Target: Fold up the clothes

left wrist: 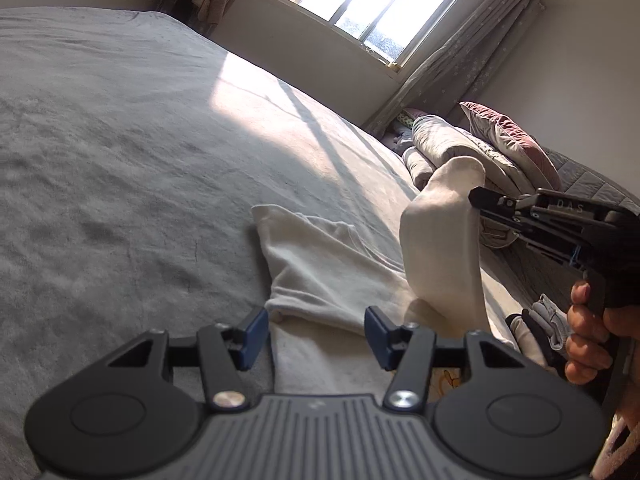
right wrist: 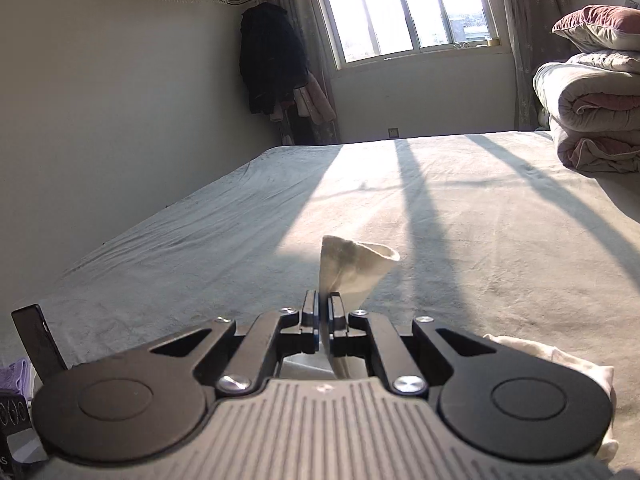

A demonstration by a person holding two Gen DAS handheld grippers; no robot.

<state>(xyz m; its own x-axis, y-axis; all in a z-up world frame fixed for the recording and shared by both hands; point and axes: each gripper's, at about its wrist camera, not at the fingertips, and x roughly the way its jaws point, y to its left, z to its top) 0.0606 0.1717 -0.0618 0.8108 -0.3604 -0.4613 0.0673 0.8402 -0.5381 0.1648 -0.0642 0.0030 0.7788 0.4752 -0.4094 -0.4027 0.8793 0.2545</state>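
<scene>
- The left claw [left wrist: 316,334] hangs low over the bed [left wrist: 120,160] with its blue-padded jaws spread wide and nothing between them.
- Just ahead of it a white garment [left wrist: 320,264] lies rumpled on the grey bedcover, partly in sunlight.
- The right claw [right wrist: 324,312] is clamped tight on one fold of that white garment [right wrist: 352,270], lifting a strip of cloth off the bed; in the left wrist view the raised strip stands upright beside the flat part.
- A hand [left wrist: 588,340] grips the right tool's handle.
- Folded quilts [right wrist: 592,120] and a pillow [right wrist: 600,24] are stacked at the bed's far right, near the window [right wrist: 404,8].
- Dark clothes [right wrist: 272,60] hang in the corner.
</scene>
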